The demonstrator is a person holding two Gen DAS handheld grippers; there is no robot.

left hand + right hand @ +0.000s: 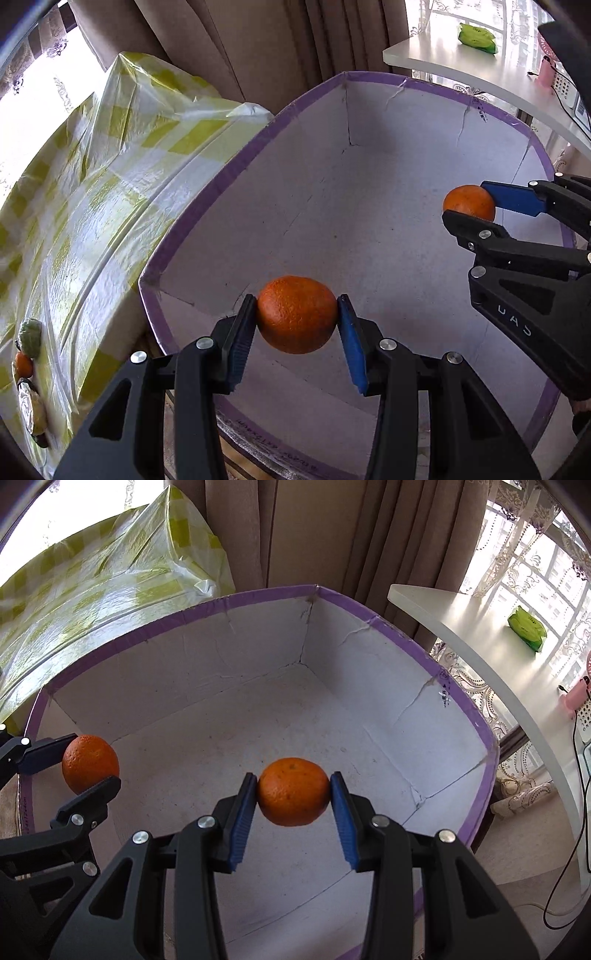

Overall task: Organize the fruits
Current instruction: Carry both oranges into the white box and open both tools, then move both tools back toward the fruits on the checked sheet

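My left gripper [297,317] is shut on an orange [296,314] and holds it above the open white box with a purple rim [236,168]. My right gripper [293,794] is shut on a second orange [293,792], also above the box [229,602]. Each gripper shows in the other view: the right one [471,206] with its orange [467,201] at the box's right side, the left one [86,764] with its orange [88,762] at the box's left side. The box floor is bare.
A table with a yellow-checked plastic cloth [92,206] stands left of the box, with several wrapped fruits [27,369] on it. A white shelf [480,646] with a green packet [526,627] is at the right. Brown curtains hang behind.
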